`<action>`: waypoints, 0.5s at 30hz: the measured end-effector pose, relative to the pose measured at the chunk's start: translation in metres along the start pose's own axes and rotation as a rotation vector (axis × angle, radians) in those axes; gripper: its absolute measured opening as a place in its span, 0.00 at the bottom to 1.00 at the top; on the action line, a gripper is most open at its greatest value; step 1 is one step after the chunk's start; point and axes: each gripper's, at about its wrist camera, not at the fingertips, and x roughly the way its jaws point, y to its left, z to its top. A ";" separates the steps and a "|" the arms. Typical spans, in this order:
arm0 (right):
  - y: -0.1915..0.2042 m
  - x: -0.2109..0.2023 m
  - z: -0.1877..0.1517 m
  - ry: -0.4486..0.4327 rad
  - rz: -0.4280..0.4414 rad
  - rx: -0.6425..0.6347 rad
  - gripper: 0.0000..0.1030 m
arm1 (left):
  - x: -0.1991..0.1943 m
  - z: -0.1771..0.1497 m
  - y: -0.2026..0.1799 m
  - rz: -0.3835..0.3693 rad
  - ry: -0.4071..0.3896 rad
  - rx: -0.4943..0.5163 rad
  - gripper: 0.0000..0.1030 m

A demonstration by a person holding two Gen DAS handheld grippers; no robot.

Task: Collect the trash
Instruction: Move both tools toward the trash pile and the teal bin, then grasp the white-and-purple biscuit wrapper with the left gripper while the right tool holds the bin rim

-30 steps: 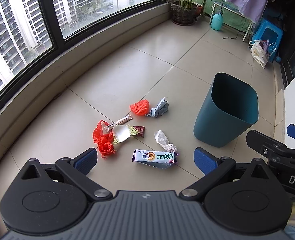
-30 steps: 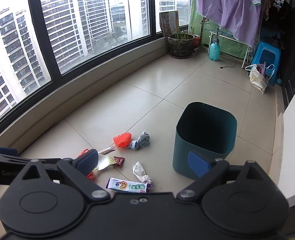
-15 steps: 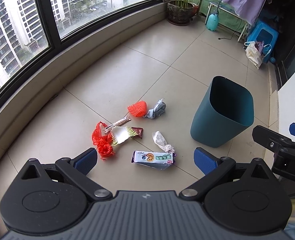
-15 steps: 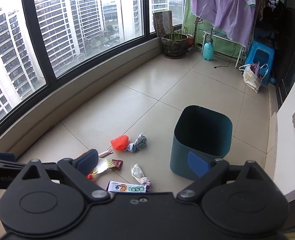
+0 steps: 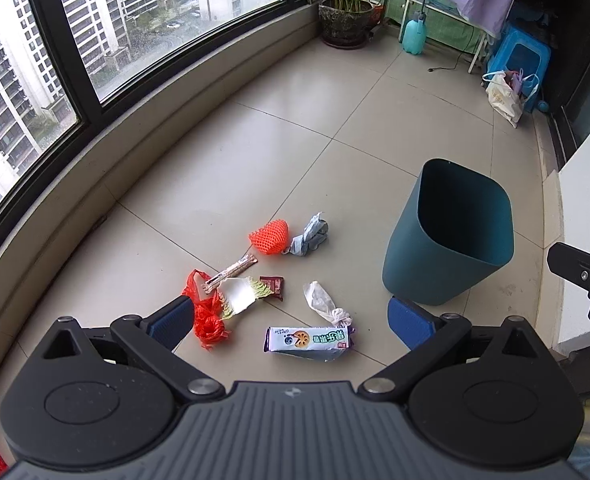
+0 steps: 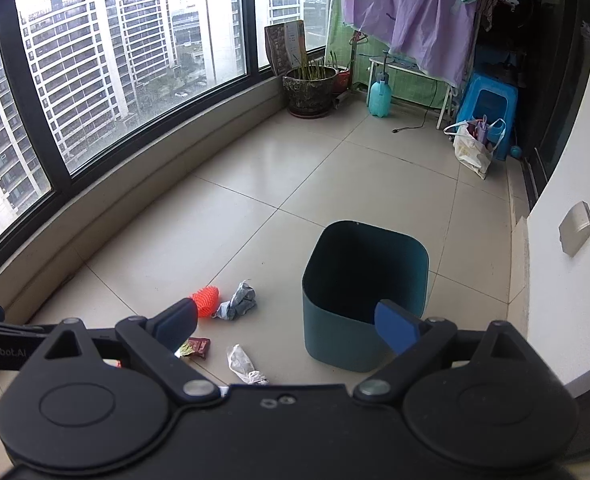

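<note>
Black left gripper [image 5: 291, 318] and right gripper [image 6: 285, 326] hover with fingers spread, empty. Lower centre, the crinkly purple-and-white snack wrapper [image 5: 309, 340] looks light and slippery; pinching its flat end seems best. Beyond, right, stands the teal plastic bin [image 5: 451, 240].

Left gripper [image 5: 291, 322] jaws spread wide; right gripper [image 6: 285, 324] likewise, nothing held

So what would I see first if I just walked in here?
Probably the big teal bin, standing upright on the tiled floor. Next, the litter beside it: a bright orange net, a red plastic bag and a snack wrapper. Both grippers hang open above, holding nothing.
</note>
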 end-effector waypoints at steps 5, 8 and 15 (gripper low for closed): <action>-0.037 0.036 0.026 0.007 0.043 -0.074 0.93 | 0.026 0.026 -0.038 0.036 -0.007 -0.021 1.00; -0.061 0.061 0.040 0.022 0.061 -0.100 0.93 | 0.046 0.042 -0.061 0.053 0.015 -0.063 1.00; -0.106 0.111 0.052 0.069 0.076 -0.132 0.92 | 0.084 0.052 -0.095 0.100 0.053 -0.138 1.00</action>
